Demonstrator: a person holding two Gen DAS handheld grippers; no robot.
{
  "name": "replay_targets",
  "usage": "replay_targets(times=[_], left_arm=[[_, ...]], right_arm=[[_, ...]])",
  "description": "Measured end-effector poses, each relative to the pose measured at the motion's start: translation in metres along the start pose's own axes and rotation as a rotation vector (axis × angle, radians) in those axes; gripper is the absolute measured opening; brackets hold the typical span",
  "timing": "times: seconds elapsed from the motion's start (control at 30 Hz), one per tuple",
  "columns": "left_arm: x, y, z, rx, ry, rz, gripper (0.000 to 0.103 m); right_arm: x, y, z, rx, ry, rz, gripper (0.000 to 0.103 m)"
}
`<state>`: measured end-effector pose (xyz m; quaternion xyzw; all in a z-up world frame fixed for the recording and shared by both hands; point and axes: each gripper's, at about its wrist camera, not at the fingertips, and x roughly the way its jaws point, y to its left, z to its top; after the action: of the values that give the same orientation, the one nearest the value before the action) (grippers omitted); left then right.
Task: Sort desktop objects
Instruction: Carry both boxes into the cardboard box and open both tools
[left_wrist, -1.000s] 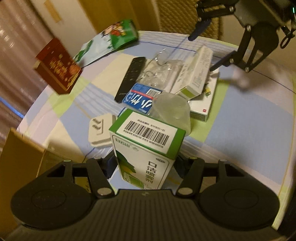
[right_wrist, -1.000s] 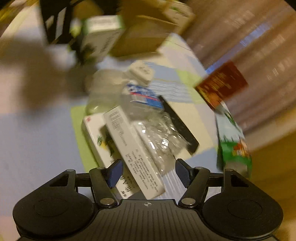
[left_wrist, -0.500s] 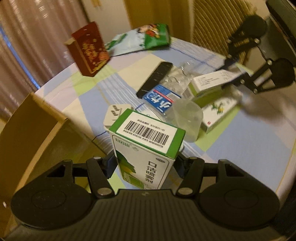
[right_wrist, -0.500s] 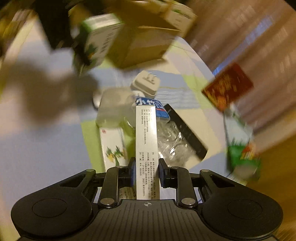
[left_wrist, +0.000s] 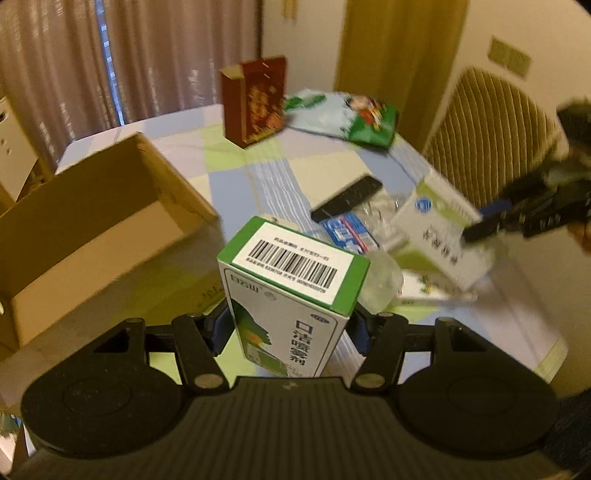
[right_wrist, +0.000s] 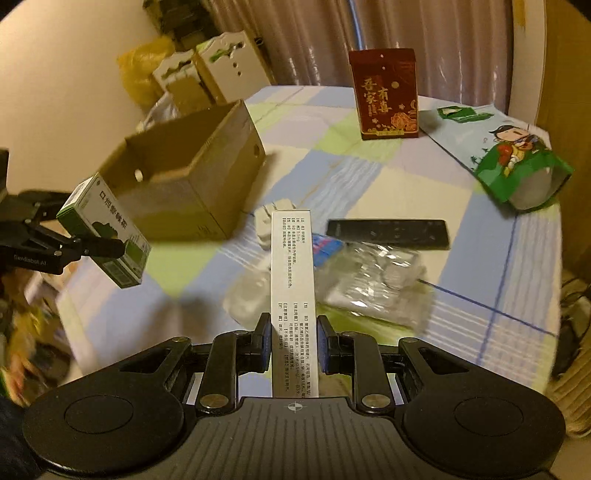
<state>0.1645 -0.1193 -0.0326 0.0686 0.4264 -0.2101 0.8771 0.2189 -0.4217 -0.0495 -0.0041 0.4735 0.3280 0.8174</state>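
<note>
Left gripper (left_wrist: 291, 328) clamped on a green-and-white spray box (left_wrist: 291, 295), barcode end up, held off the table (left_wrist: 517, 332) just beside the open cardboard box (left_wrist: 99, 221); seen from the right wrist view as the same green-and-white spray box (right_wrist: 105, 230) gripped in the left gripper (right_wrist: 107, 247) near the cardboard box (right_wrist: 192, 184), above the table edge. Right gripper (right_wrist: 293, 347) closed tight on a tall white medicine box (right_wrist: 293, 288), narrow printed side facing the camera, lifted clear of the clutter; from the left wrist view the white medicine box (left_wrist: 443, 229) blurred, tilted, pinched by the right gripper (left_wrist: 484, 221). Left on the table (right_wrist: 480, 240): black remote (right_wrist: 388, 232), crumpled clear plastic (right_wrist: 380, 284), blue-labelled packet (right_wrist: 325, 247), white plug adapter (right_wrist: 269, 221), a cloudy cup-like container (right_wrist: 247, 299), possibly plastic; farther back a red gift box (right_wrist: 386, 94) standing upright and a green snack bag (right_wrist: 509, 155) lying flat, well apart from the pile.
</note>
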Motion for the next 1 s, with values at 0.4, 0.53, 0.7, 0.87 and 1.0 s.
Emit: replay_targets(times=[0.4,0.53,0.7,0.87,1.0], left_arm=[[-0.055,0.092,0.052,-0.05,-0.107,0.002,0.058],[-0.055,0.141,0.069,-0.073,-0.103,0.027,0.058],[-0.037,0.196,0.075,-0.104,-0.042,0.062,0.058],[-0.021,0.236,0.066,-0.138,0.004,0.05,0.058],[-0.005,0.259,0.056,-0.155,0.062,0.027,0.058]], right_arm=[[0.009,0.07,0.072,0.045,-0.175,0.065,0.023],[0.034,0.109,0.12,0.035,-0.235,0.1,0.023],[0.084,0.148,0.171,0.027,-0.226,0.081,0.023],[0.136,0.172,0.198,0.023,-0.143,-0.019,0.023],[0.18,0.186,0.21,-0.001,-0.048,-0.118,0.023]])
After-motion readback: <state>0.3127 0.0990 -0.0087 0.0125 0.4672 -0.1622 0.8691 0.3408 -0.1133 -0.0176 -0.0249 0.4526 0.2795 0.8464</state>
